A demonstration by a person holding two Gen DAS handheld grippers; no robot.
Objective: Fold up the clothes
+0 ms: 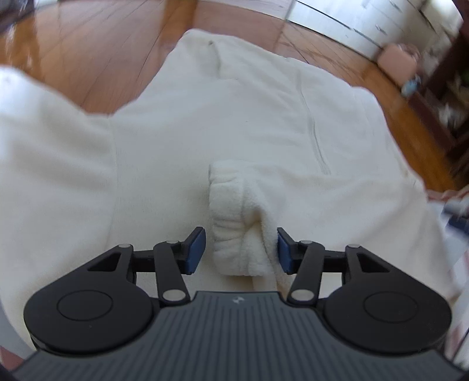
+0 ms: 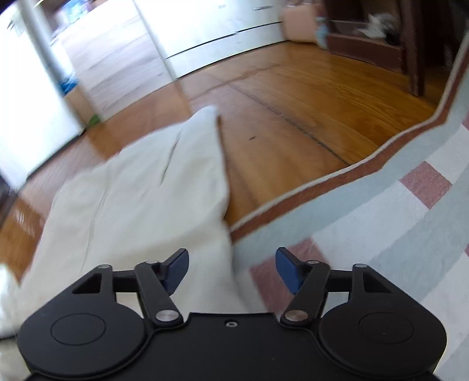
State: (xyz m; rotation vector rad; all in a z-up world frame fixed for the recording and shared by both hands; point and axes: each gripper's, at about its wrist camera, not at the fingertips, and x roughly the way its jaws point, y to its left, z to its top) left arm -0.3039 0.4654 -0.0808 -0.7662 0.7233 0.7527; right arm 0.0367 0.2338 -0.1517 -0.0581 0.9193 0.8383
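Plainly, left gripper point(image 1: 241, 250): fingers apart, straddling a fleecy cuff point(image 1: 234, 222), not pinching it.
Garment point(image 1: 234, 123): cream fleece spread over the floor point(image 1: 96, 49) and rug point(image 2: 381, 222); probably soft, limp, light, grippy.
Hold: I'd pinch the thick cuff or a hem.
Right gripper point(image 2: 231, 271): fingers apart, empty, over the garment's right edge.

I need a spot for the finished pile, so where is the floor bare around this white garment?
Bare wood floor lies between the white garment and the rug's red-brown border, stretching back to the white cabinets. The checked rug is also free. It is crowded under the left gripper, where the fleece cuff is bunched.
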